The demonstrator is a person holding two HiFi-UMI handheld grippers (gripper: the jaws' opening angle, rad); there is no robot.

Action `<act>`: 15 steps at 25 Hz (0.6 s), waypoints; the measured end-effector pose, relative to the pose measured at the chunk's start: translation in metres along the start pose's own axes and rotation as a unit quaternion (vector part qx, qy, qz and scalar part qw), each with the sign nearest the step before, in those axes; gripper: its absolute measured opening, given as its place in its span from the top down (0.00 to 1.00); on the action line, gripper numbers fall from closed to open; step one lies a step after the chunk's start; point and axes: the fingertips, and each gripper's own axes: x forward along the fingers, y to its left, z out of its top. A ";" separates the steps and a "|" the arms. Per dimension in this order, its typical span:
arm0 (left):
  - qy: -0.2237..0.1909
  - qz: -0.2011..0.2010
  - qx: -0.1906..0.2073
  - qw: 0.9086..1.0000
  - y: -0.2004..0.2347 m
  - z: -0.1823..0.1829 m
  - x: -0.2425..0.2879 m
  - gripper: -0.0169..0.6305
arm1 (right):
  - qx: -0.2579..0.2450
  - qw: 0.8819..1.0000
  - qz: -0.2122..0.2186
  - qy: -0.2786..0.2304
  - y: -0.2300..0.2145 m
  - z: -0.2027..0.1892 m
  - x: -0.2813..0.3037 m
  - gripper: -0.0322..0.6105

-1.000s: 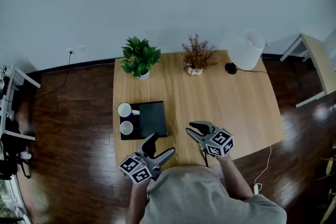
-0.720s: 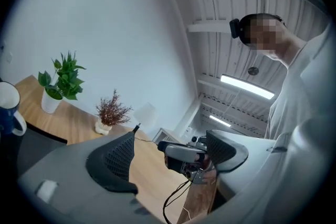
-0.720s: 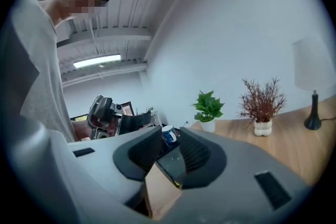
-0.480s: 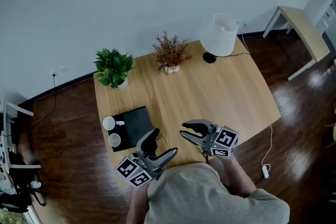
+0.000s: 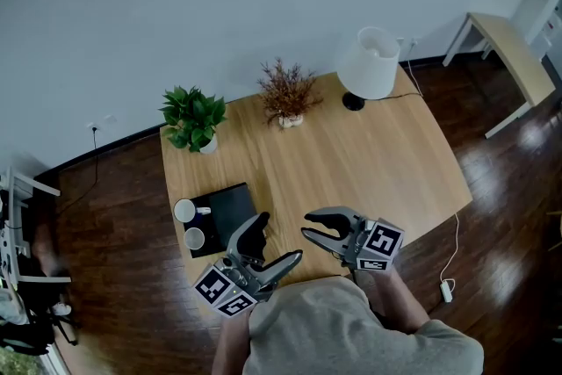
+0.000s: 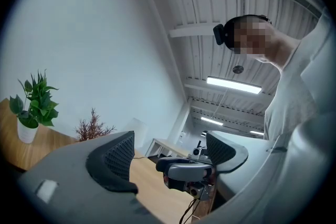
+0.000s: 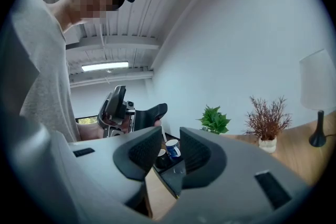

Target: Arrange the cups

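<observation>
On left part of black tray (image 5: 234, 205), at bench (image 5: 351, 154) edge: far cup (image 5: 184, 210) and near cup (image 5: 194, 238), side by side. Look ceramic, probably: stiff, light, slick, chippable. Best pinched across rim wall, opposite handle. Fingers of left gripper (image 5: 274, 243) wide, empty, by tray's right corner. Fingers of right gripper (image 5: 306, 225) narrow, empty, further right of tray. No contact with cups.

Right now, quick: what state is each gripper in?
Left gripper: open wide, holding nothing.
Right gripper: open by a narrow gap, holding nothing.
</observation>
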 end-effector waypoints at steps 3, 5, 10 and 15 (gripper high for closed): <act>0.001 0.001 0.009 1.000 -0.001 -0.001 0.002 0.33 | -0.004 1.000 0.005 -0.004 0.003 0.005 0.000 0.79; 0.002 -0.001 0.008 1.000 -0.002 -0.002 0.001 0.33 | -0.004 1.000 0.007 -0.006 0.005 0.006 -0.001 0.79; 0.006 0.000 0.012 1.000 -0.002 -0.002 -0.004 0.34 | -0.007 1.000 0.012 -0.015 0.008 0.011 0.001 0.79; 0.003 0.005 0.014 1.000 -0.001 -0.002 -0.009 0.34 | -0.011 1.000 0.020 -0.014 0.012 0.011 0.004 0.79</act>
